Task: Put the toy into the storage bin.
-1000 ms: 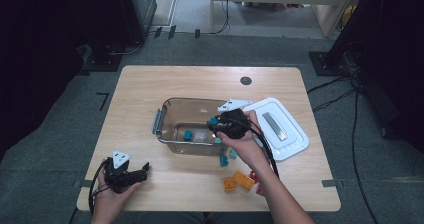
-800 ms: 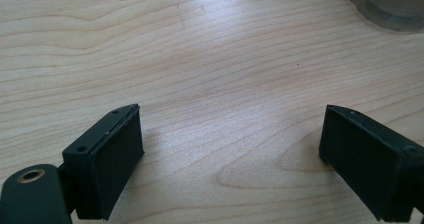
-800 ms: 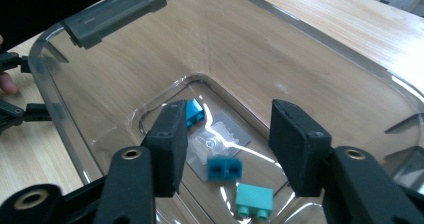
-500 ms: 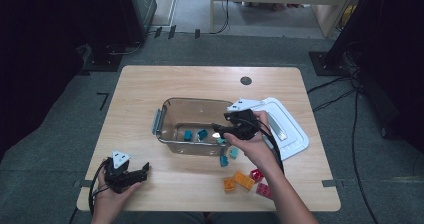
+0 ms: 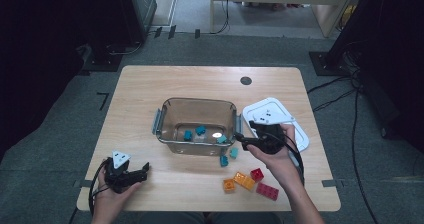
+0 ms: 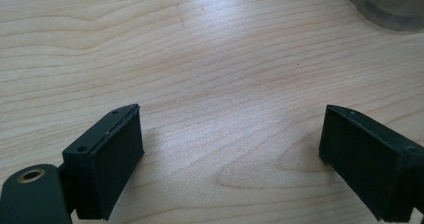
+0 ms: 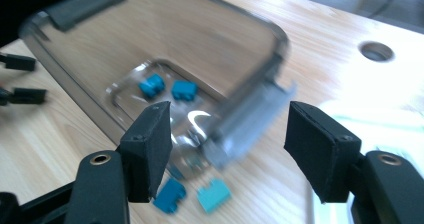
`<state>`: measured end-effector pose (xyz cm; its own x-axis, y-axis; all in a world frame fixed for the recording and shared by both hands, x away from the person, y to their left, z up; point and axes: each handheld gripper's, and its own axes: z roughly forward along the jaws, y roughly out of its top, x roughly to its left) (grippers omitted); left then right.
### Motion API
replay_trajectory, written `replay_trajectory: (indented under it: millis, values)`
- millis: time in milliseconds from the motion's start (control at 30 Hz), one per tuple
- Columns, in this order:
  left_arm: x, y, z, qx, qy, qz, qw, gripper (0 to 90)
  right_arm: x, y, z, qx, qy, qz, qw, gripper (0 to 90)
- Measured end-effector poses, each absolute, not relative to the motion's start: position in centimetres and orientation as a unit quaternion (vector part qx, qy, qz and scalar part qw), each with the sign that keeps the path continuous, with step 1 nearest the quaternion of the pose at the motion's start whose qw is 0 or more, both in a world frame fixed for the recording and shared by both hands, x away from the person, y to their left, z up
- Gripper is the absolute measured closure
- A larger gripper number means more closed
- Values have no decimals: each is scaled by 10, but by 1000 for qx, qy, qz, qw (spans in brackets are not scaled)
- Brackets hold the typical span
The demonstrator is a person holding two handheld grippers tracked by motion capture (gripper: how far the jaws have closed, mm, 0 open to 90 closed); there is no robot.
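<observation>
Wooden table (image 5: 150, 99) carries a clear container (image 5: 197, 125) holding teal bricks (image 5: 200, 130). Right gripper (image 5: 240, 143), jaws apart and empty, sits beside its latch. Left gripper (image 5: 142, 171) rests spread, well apart.

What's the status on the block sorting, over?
Right gripper open, empty, beside the clear container. Left gripper open, idle. Three teal blocks inside, two outside. Nothing blocking.

You see a white lid (image 5: 285, 121) lying flat on the worktop (image 5: 150, 91), a round hole (image 5: 245, 80) near its far edge, and black cables (image 5: 345, 91) trailing across the grey floor (image 5: 70, 109).
</observation>
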<state>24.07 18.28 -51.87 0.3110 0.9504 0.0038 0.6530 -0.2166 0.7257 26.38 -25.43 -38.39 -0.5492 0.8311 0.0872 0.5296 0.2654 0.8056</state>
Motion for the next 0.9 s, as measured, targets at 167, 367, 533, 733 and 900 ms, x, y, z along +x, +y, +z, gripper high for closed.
replay_trajectory:
  millis: [167,367,533,733,900]
  values:
    - [241,183,-519,744,539,233,319,103,247,-269,-399,457,767,411,186,349]
    - [241,183,-519,744,539,233,319,103,230,-282,-424,478,760,399,185,349]
    - [241,183,-519,744,539,233,319,103,215,-287,-456,509,749,383,185,347]
    - [241,183,-519,743,539,234,319,104,205,-293,-484,527,749,363,172,389]
    - [241,183,-519,743,539,234,319,104,197,-288,-490,523,757,358,158,393]
